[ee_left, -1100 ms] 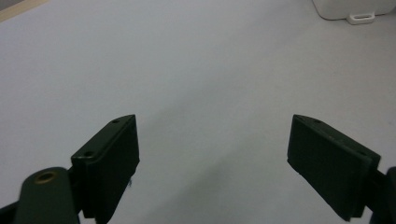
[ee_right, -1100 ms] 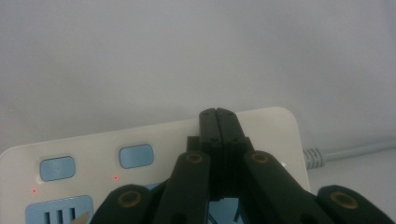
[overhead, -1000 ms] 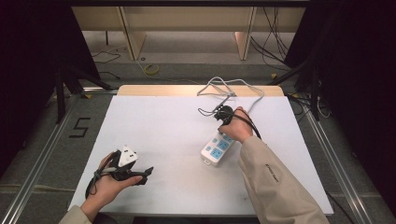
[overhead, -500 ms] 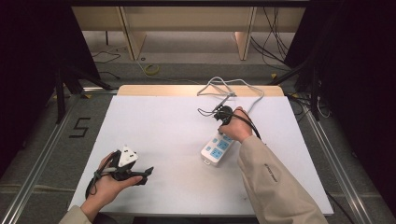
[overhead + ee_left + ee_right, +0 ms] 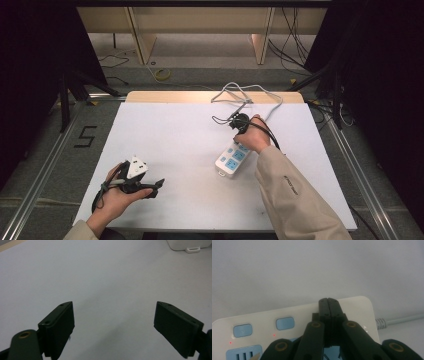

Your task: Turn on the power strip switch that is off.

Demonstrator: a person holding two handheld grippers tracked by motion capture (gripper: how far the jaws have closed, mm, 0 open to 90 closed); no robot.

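The power strip [image 5: 232,159] lies right of centre in the high view on the white tabletop [image 5: 175,135], its long axis running from lower left to upper right. The right gripper [image 5: 239,131] is set over the strip's upper end, near where the grey cord [image 5: 260,92] leaves it. In the right gripper view the jaws are seen fully closed, tip against tip, nothing held between them, and their joined tips rest on or just above the cream casing [image 5: 352,307], right of two blue rocker buttons [image 5: 285,323]. Two small red indicator lights [image 5: 273,335] are lit beside the buttons.

The step in hand is judged to be the pressing of a switch with the closed tips. For a clean press, the tips should be shifted toward the left of the right gripper view until centred on the chosen button, then lowered straight down; a slanted push is likely to slide the light strip across the tabletop.

The left gripper [image 5: 147,184] is held at the lower left of the high view, well apart from the strip, jaws wide with nothing between them. The cord loops at the upper edge of the tabletop, and the gripper's own black cable [image 5: 267,132] trails beside the hand; neither lies across the buttons
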